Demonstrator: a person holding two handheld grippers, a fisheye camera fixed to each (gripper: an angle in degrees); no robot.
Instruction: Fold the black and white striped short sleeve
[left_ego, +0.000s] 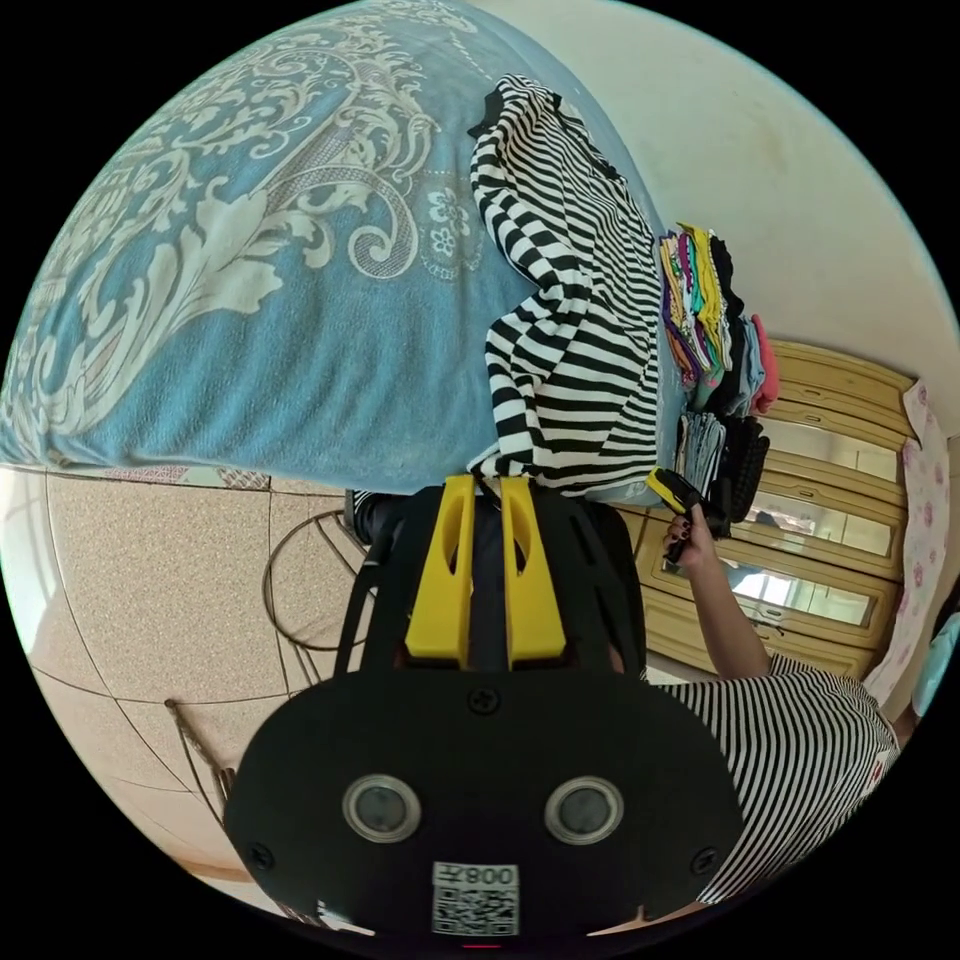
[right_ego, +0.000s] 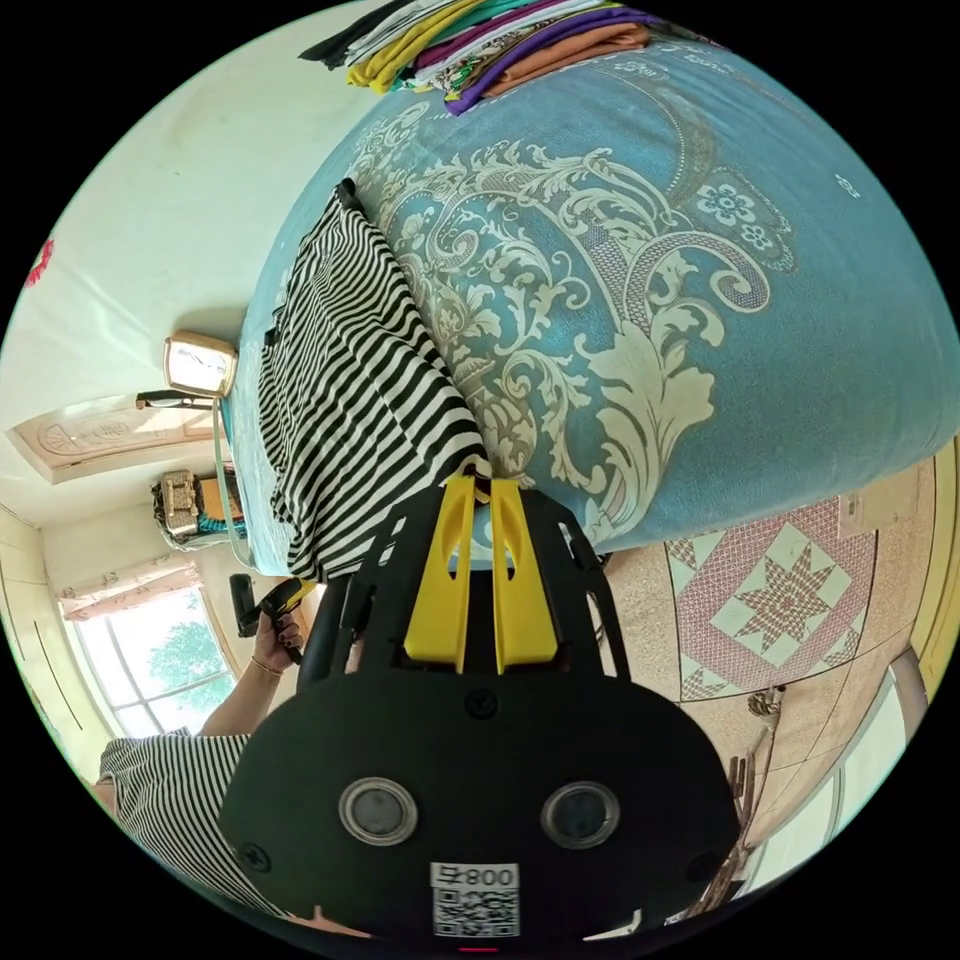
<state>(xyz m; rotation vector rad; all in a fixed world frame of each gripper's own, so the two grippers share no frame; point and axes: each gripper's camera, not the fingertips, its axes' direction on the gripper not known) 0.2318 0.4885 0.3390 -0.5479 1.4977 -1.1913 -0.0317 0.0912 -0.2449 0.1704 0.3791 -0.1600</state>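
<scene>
The black and white striped shirt (left_ego: 570, 330) lies lengthwise along the edge of a bed with a blue patterned cover (left_ego: 250, 280). My left gripper (left_ego: 487, 487) has its yellow jaws pinched together on one bottom corner of the shirt at the bed's edge. In the right gripper view the shirt (right_ego: 350, 380) stretches away from my right gripper (right_ego: 480, 487), whose jaws are closed on the other bottom corner. A hand holds the right gripper (left_ego: 678, 497) at the shirt's far hem corner, and a hand holds the left gripper (right_ego: 272, 603) likewise.
A pile of folded colourful clothes (left_ego: 712, 320) sits on the bed beyond the shirt, also at the bed's far end (right_ego: 500, 40). A wooden wardrobe (left_ego: 830, 480) stands close by. Tiled floor (left_ego: 150, 580), a patterned mat (right_ego: 780, 600) and a window (right_ego: 170, 660) surround the bed.
</scene>
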